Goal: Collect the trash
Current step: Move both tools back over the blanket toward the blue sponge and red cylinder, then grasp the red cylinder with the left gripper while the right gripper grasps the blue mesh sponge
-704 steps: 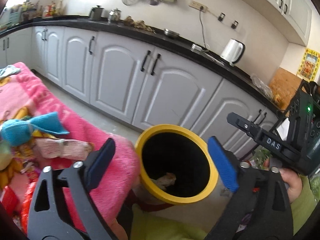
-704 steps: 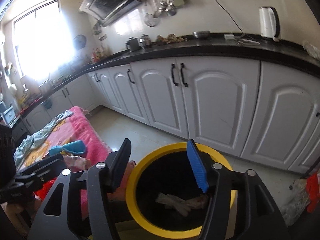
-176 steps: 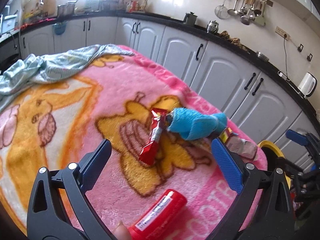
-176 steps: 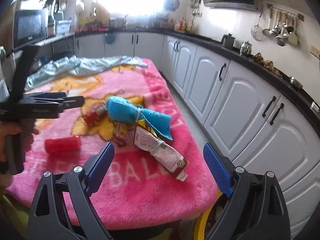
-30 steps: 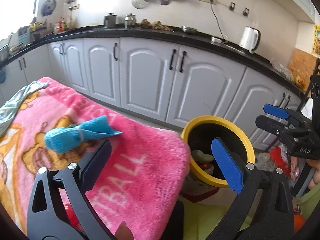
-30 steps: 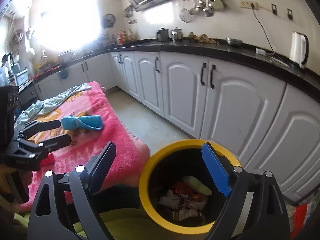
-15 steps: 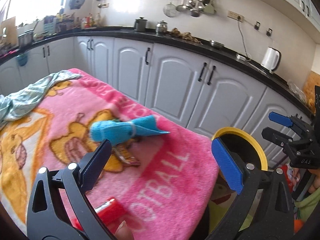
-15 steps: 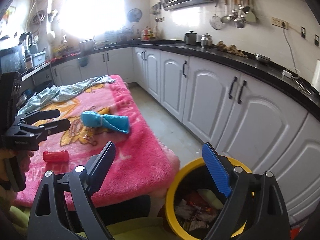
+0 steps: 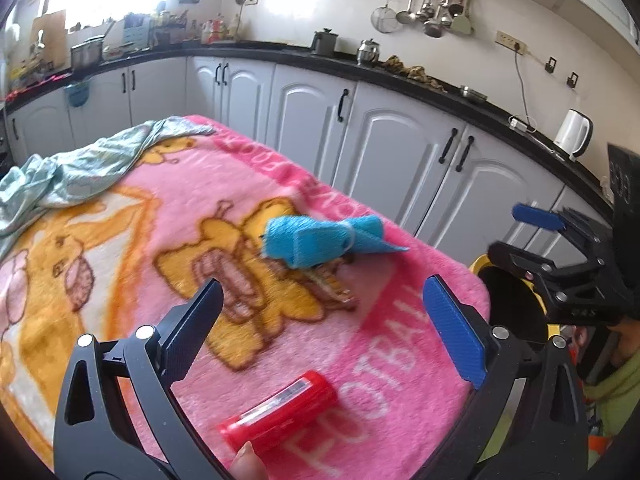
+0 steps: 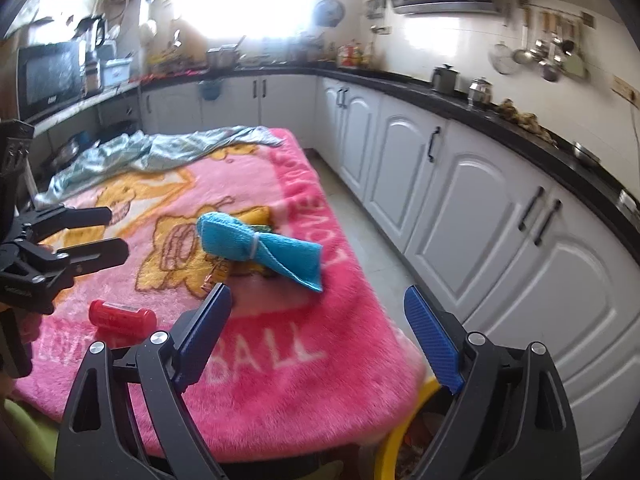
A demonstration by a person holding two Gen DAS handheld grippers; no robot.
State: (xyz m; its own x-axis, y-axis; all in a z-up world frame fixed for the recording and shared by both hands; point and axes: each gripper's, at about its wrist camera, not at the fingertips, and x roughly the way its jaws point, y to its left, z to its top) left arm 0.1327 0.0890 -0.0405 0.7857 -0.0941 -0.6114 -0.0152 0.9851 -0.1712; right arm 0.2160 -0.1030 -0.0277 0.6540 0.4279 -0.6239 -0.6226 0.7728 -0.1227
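A red cylinder [image 9: 280, 416] lies on the pink blanket [image 9: 384, 380] just below my open left gripper [image 9: 324, 324], which holds nothing. Farther back is a blue rolled cloth [image 9: 320, 240] lying on a crumpled wrapper [image 9: 332, 284]. The yellow bin [image 9: 478, 266] shows past the table's right corner, behind my right gripper [image 9: 520, 236]. In the right wrist view my right gripper [image 10: 320, 336] is open and empty above the blanket's [image 10: 280, 380] near corner. The blue cloth [image 10: 256, 244] lies ahead, the red cylinder [image 10: 120, 318] and left gripper [image 10: 116, 232] to the left, and the bin rim [image 10: 400, 432] below.
A pale green cloth [image 9: 80, 168] [image 10: 160, 152] is bunched at the table's far end. White cabinets [image 9: 400, 152] [image 10: 480, 200] under a black counter run along the right, with a strip of floor [image 10: 360, 216] between them and the table.
Both grippers swung left from over the yellow bin to over the table. The bin slid to the views' edges, and the red cylinder and blue cloth came into fuller view.
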